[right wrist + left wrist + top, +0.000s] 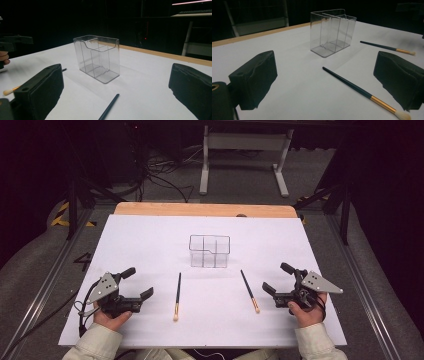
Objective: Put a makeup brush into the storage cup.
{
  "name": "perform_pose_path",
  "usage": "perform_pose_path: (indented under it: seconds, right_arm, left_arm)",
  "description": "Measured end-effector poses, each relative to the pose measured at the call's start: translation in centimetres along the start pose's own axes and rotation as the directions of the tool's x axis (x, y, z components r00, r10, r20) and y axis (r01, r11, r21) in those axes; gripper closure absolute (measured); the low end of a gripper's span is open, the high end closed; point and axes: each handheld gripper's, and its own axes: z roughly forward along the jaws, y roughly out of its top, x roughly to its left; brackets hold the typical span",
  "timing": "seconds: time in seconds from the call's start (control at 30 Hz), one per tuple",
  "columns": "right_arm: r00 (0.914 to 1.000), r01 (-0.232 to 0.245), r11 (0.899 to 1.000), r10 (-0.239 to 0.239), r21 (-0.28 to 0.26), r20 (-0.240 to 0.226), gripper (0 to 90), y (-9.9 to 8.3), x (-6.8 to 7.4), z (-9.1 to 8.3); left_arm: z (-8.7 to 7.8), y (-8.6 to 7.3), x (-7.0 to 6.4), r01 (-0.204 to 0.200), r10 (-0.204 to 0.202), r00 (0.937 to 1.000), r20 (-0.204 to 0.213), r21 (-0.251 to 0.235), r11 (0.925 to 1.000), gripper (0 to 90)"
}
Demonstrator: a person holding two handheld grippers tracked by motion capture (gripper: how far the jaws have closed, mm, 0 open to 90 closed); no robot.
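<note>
High view: left claw (pixel 138 283) and right claw (pixel 274 277) gape empty beside two brushes (pixel 177 296).

Organizer: clear plastic organizer (pixel 209 251), upright, empty, inner dividers forming compartments, mid-tabletop toward the far edge.
Left brush: left makeup brush (pixel 177 295), dark handle, gold ferrule, pale bristles toward the person, lying flat.
Right brush: right makeup brush (pixel 249 291), same build, lying flat, angled.
</note>
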Motion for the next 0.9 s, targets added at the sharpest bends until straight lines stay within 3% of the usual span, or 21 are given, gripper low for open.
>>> perform_pose_path:
  seconds: [0.33,0.57,0.83,0.87,0.9]
  right_arm:
    - [1.0,0.003,1.0,-0.003,-0.003,0.004,0.2,0.1,0.0,-0.1]
    - [0.9999,0.007,1.0,-0.007,-0.003,0.012,0.2,0.0,-0.1,-0.2]
    - [0.9998,-0.012,1.0,0.012,-0.007,0.013,0.3,-0.1,-0.4,-0.2]
    - [0.9998,-0.016,1.0,0.016,-0.007,0.014,0.3,-0.1,-0.5,-0.2]
    - [0.9997,-0.018,1.0,0.018,-0.006,0.015,0.2,-0.1,-0.5,-0.3]
  left_arm:
    - [0.2,-0.1,0.1,0.029,-0.029,0.9996,0.005,-0.019,0.9994,5.4]
    - [0.3,0.0,0.2,0.018,-0.017,0.9998,0.01,-0.007,0.9998,5.5]
    - [1.7,1.7,-0.1,-0.055,0.049,0.9939,0.099,0.05,0.9973,6.2]
    - [1.7,1.9,-0.2,-0.062,0.054,0.9917,0.117,0.066,0.9959,8.1]
    - [2.0,2.4,-0.5,-0.092,0.079,0.985,0.154,0.081,0.9924,9.5]
